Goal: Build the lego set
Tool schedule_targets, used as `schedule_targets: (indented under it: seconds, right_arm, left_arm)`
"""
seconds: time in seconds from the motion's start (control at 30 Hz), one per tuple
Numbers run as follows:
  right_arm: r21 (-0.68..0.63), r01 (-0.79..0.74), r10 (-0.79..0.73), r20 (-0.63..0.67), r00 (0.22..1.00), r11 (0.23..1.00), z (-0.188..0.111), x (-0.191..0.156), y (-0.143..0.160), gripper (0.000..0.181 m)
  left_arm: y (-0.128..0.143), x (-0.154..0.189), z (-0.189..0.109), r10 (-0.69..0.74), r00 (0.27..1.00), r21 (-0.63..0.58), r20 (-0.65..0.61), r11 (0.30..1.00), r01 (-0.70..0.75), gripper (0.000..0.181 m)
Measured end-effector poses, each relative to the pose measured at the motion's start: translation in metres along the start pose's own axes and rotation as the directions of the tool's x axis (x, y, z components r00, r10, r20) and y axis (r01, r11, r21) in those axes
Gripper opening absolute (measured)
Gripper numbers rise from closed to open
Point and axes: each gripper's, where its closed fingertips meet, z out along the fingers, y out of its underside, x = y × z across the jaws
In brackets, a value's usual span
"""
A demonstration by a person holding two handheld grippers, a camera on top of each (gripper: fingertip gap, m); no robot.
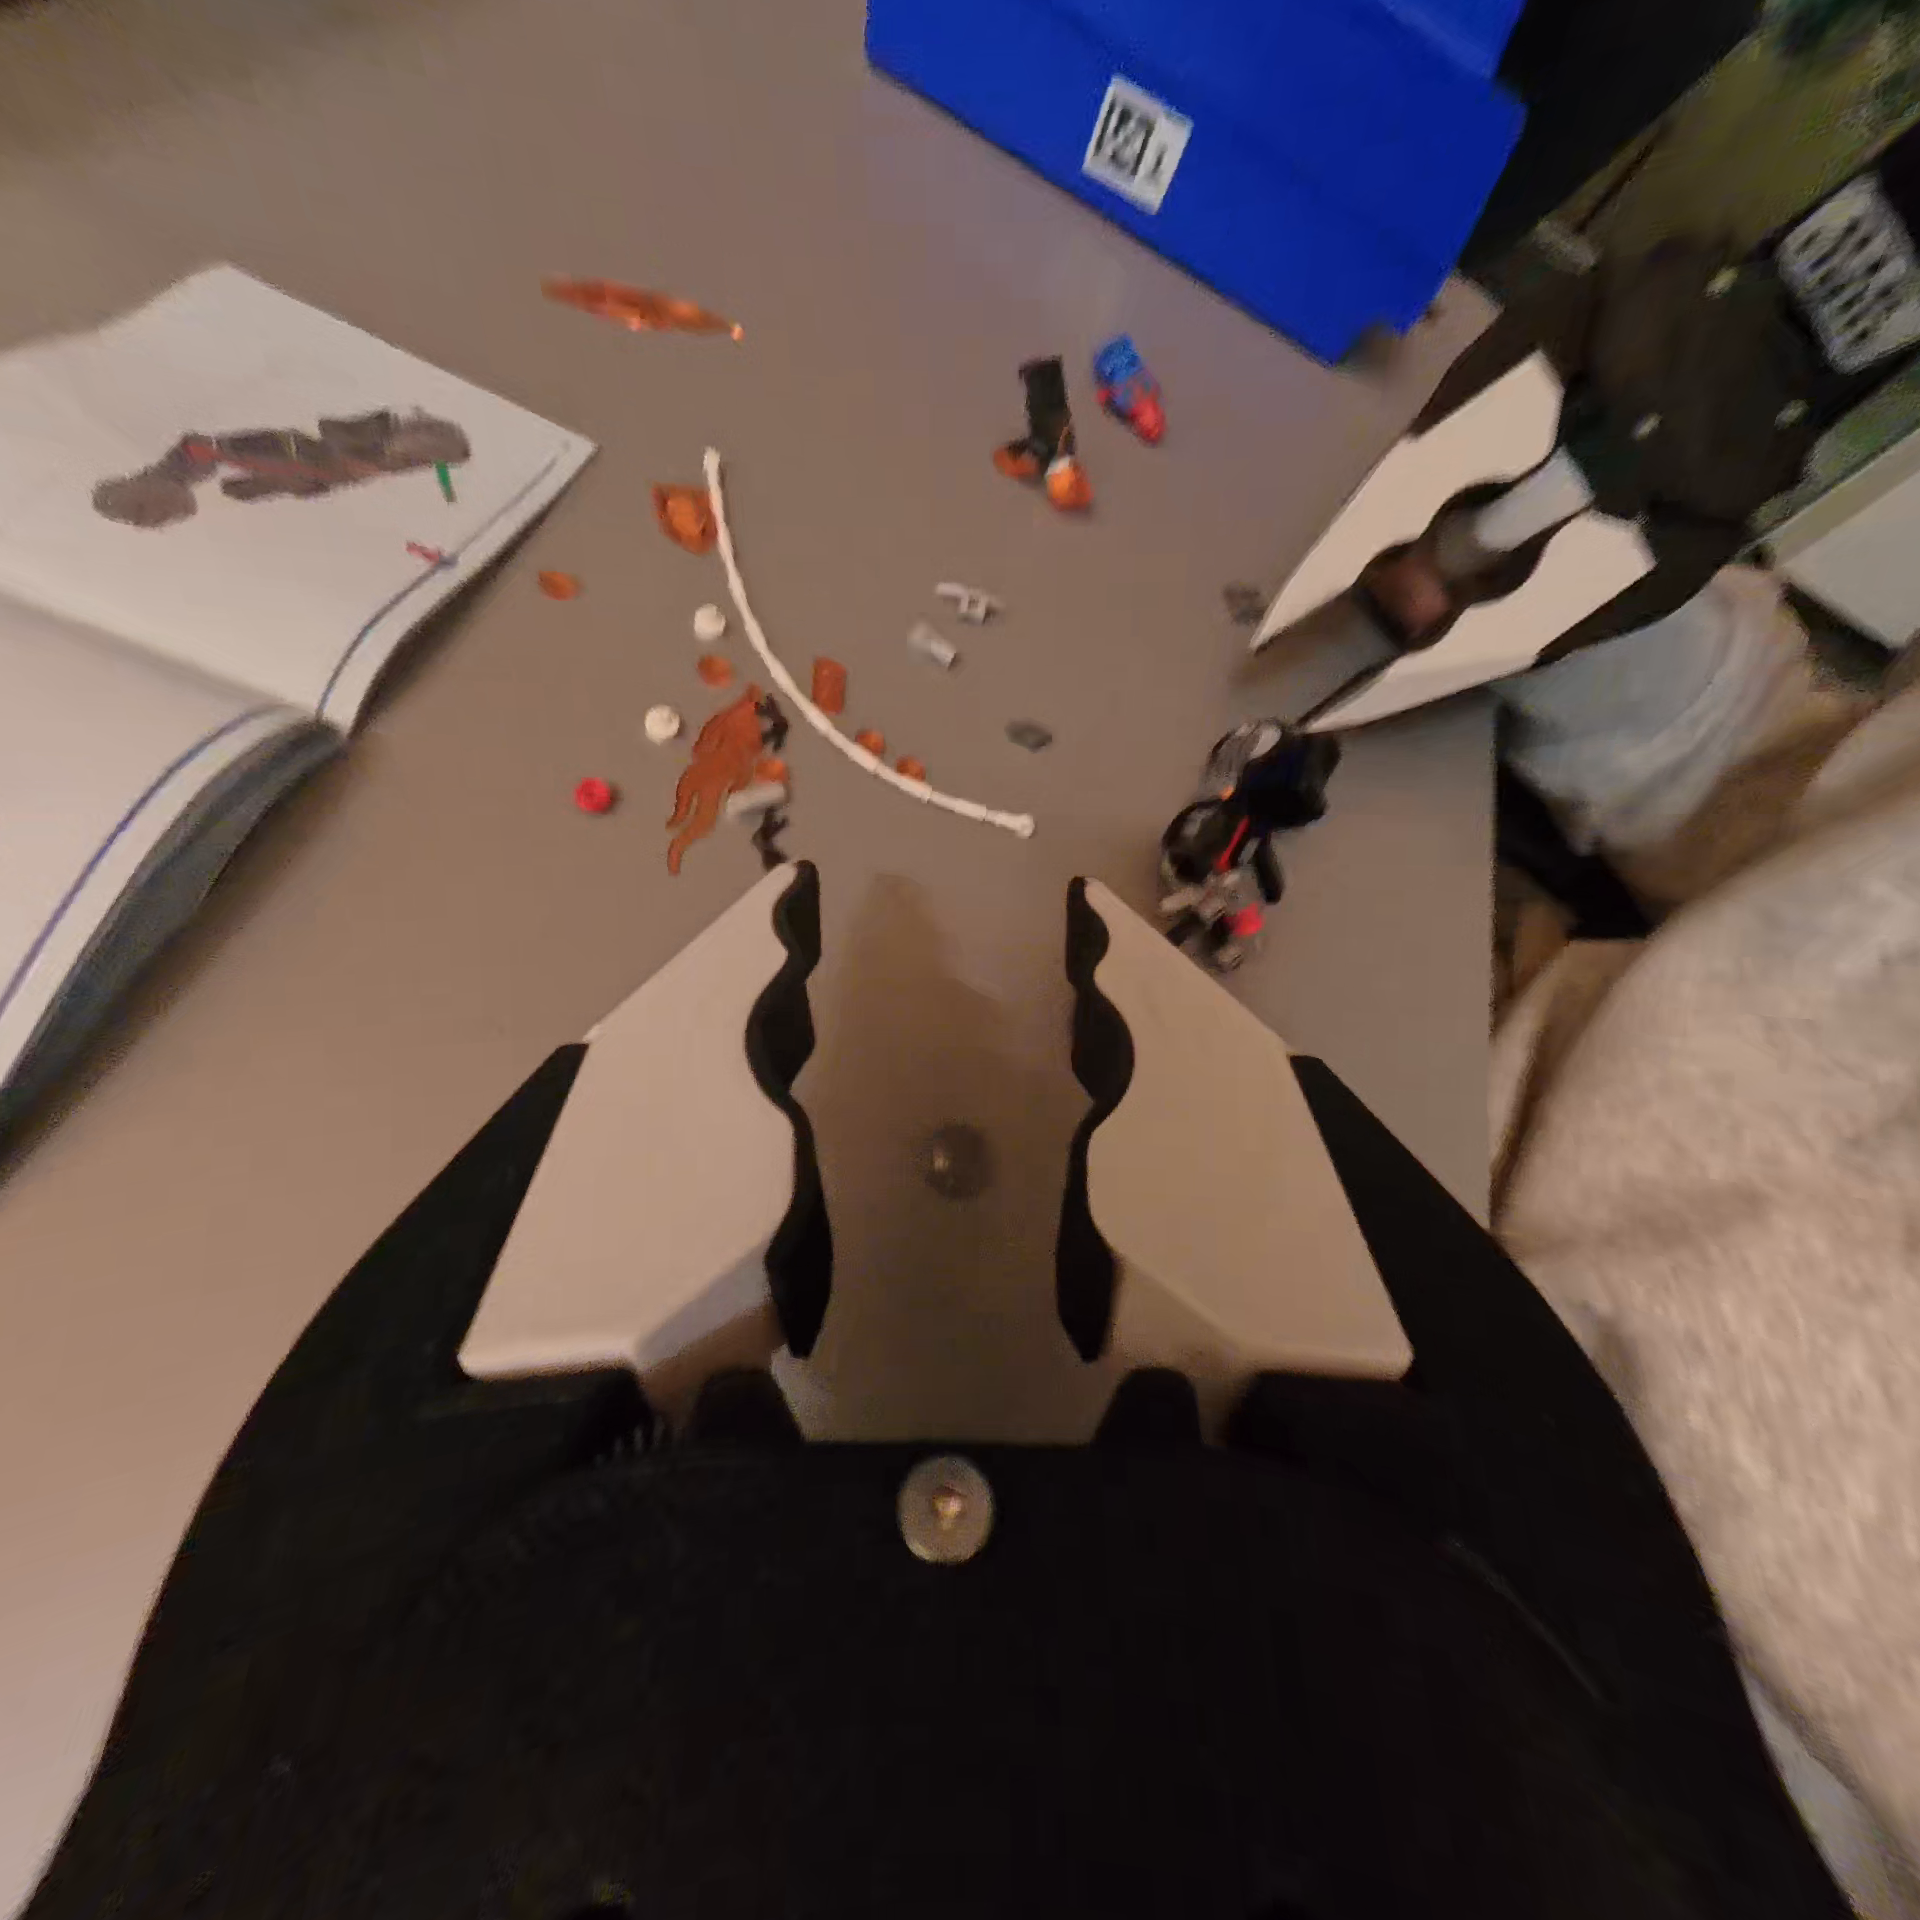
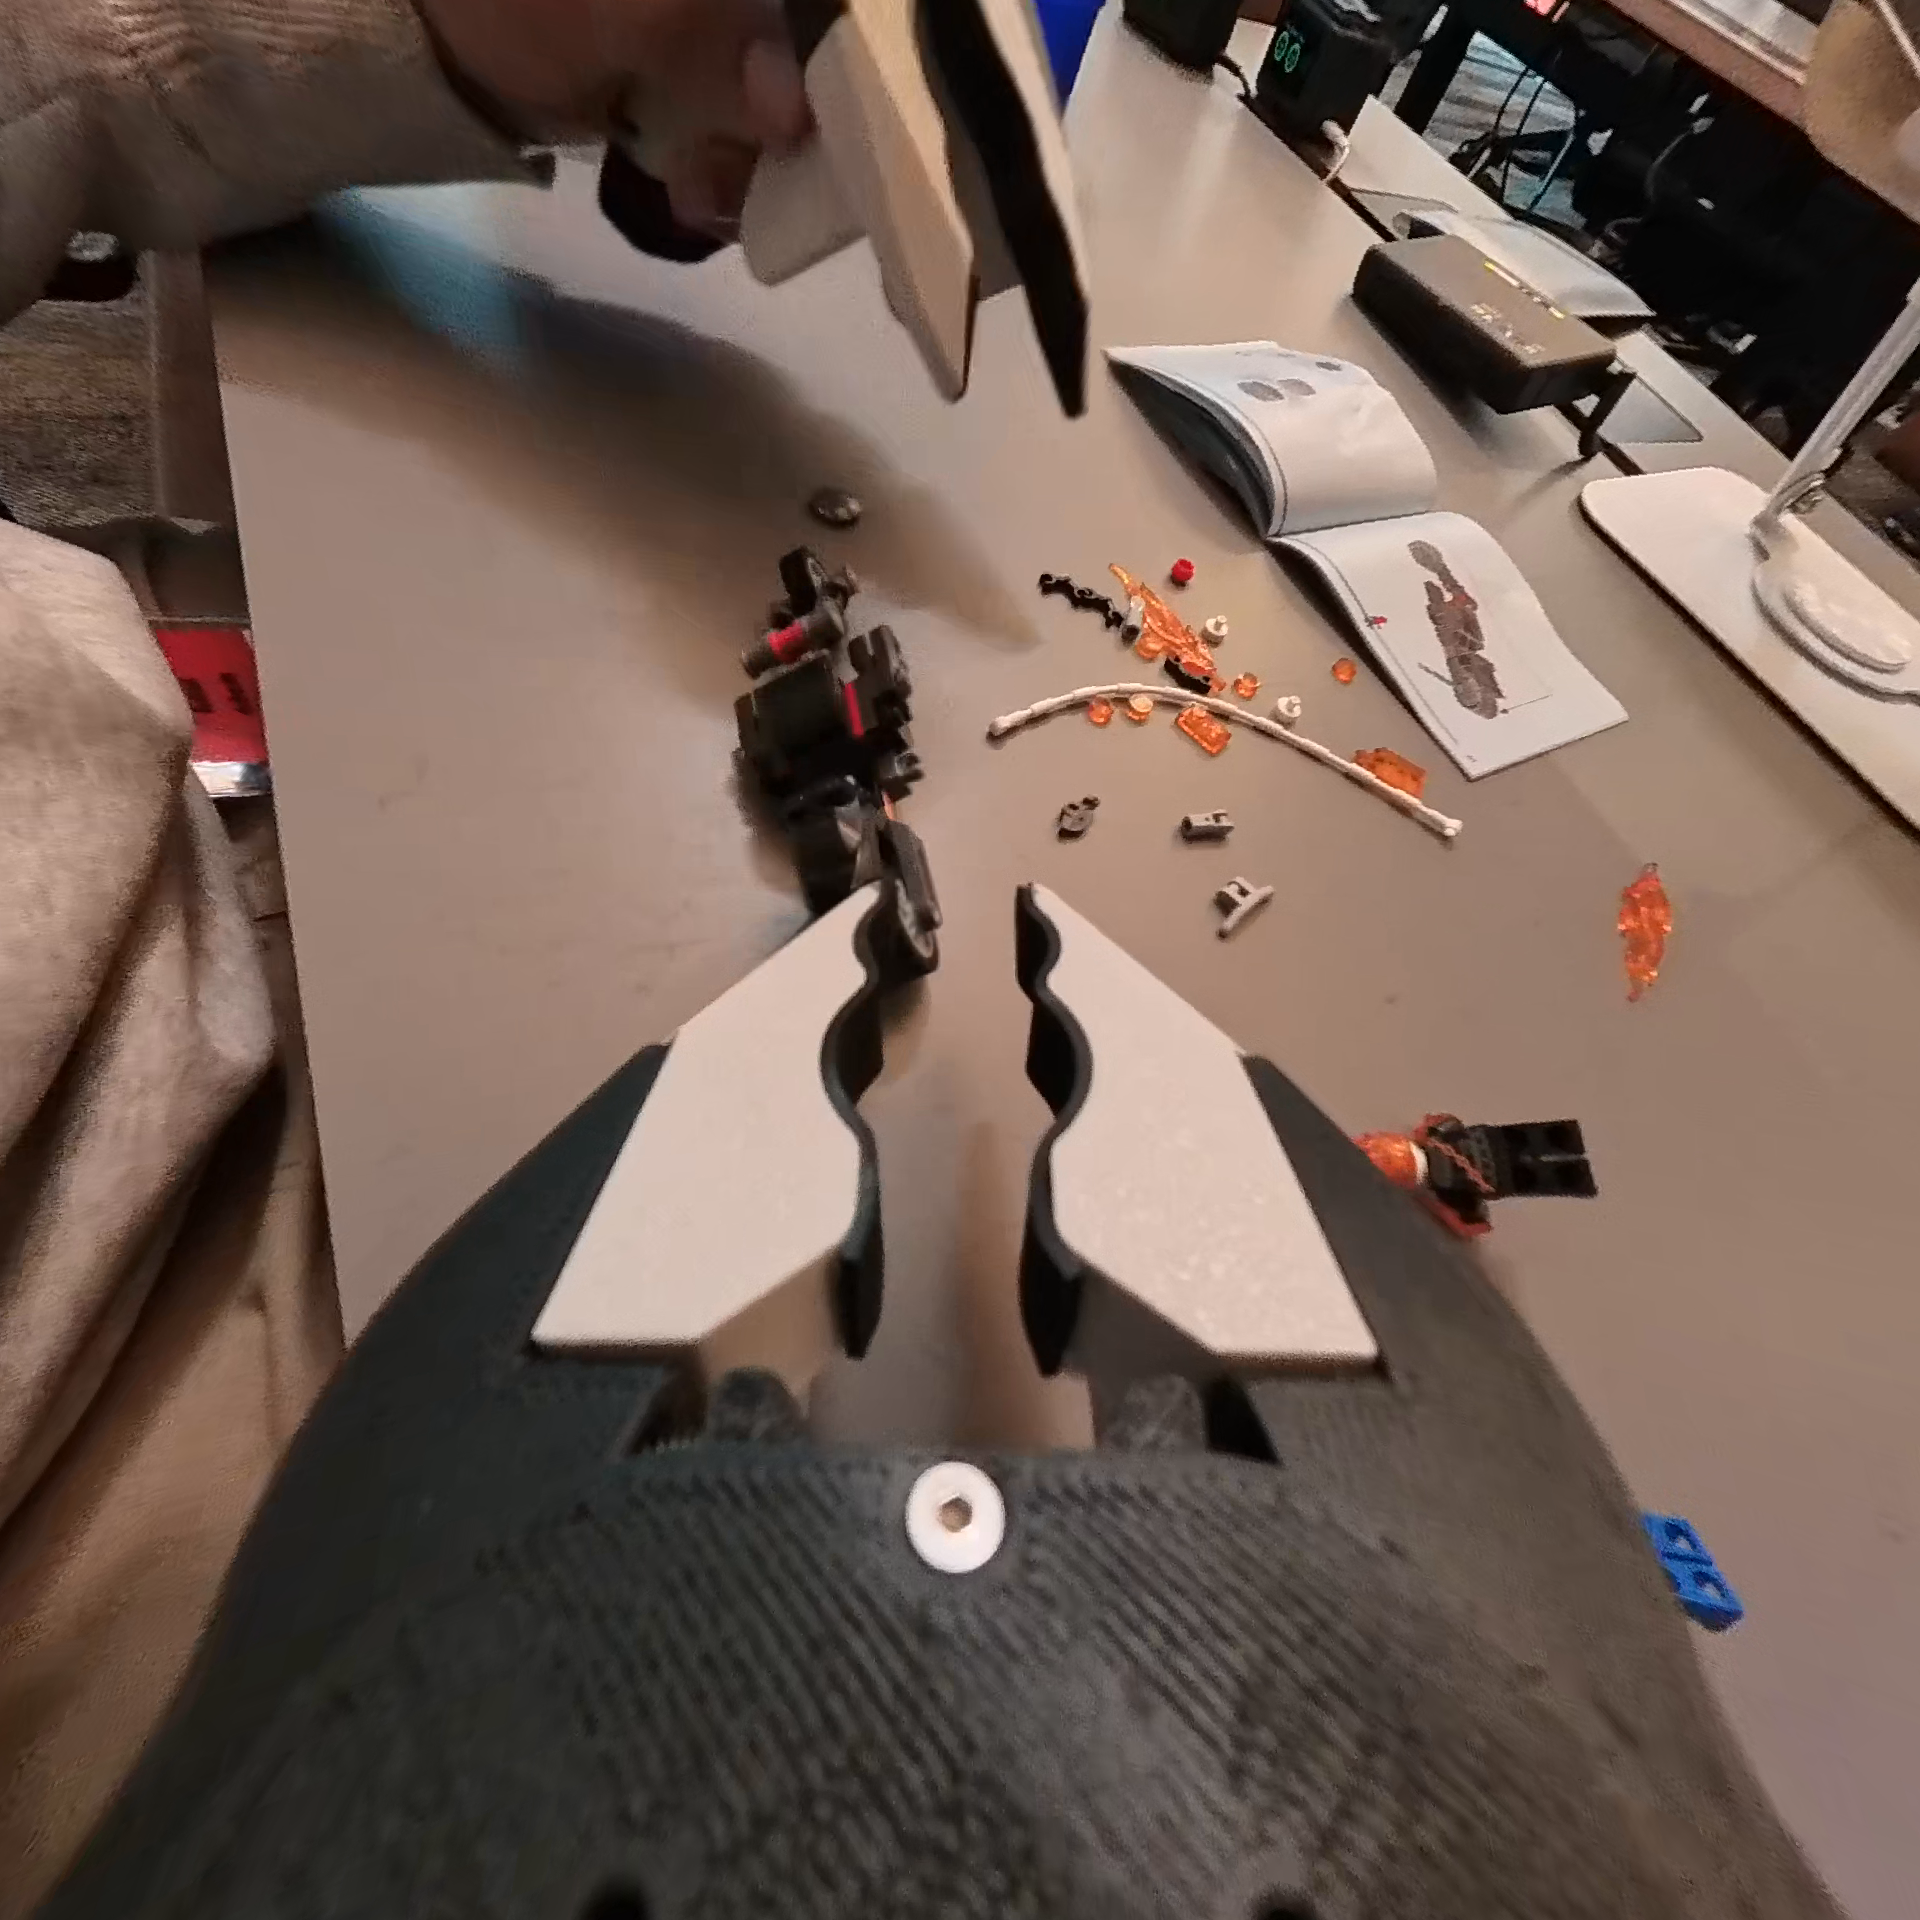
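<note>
Left wrist view, from left to right. An open instruction booklet [image 1: 249, 520] with matte white pages lies at the left edge on a smooth grey-brown table [image 1: 312, 1039]. Right of it, in the upper middle, loose lego pieces are scattered: a thin, curved, ribbed white tube [image 1: 800, 696], clear orange flame-shaped pieces [image 1: 717, 769], small white round studs and a red stud [image 1: 593, 796]. The left gripper [image 1: 940, 883] fills the lower middle: a black textured body with pale wedge-shaped fingers [image 1: 665, 1143] lined by wavy black pads. The fingers stand well apart with nothing between them. Just right of their tips lies the partly built model [image 1: 1236, 831], a knobbly black and grey assembly with red pins. A glossy blue bin [image 1: 1195, 135] sits at the top. At upper right the right gripper [image 1: 1283, 681] reaches in, its tips just above the model, fingers narrowly parted and empty.

Right wrist view, from left to right. Beige fabric lies along the left edge. The model [image 2: 831, 727] rests centre left on the table. The right gripper [image 2: 971, 894] rises from the bottom; its left fingertip overlaps the model's near end, and whether it touches cannot be told. The gap between the fingers is moderate and empty. Above, the left gripper [image 2: 1013, 400] hangs over the table. Further right lie the white tube [image 2: 1226, 727], orange pieces and the booklet [image 2: 1455, 623].
</note>
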Motion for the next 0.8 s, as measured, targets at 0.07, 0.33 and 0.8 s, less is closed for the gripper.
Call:
schedule_targets:
  seconds: [0.07,0.33,0.8]
  right_arm:
    - [-0.002,0.006,-0.006,0.012,1.000,1.000,0.000,-0.002,0.000,0.022]
    - [0.084,0.042,-0.050,0.088,0.995,0.996,-0.009,-0.016,-0.010,0.038]
    - [-0.139,0.002,0.029,0.225,0.974,0.990,0.031,-0.034,0.003,0.030]
  left_arm:
    - [-0.009,0.011,0.004,-0.004,0.996,0.011,-0.087,1.000,0.005,0.050]
    - [0.018,0.043,0.019,0.119,0.975,-0.112,-0.187,0.984,-0.142,0.056]
    - [0.051,0.047,0.035,0.080,0.983,-0.209,-0.165,0.971,-0.115,0.041]
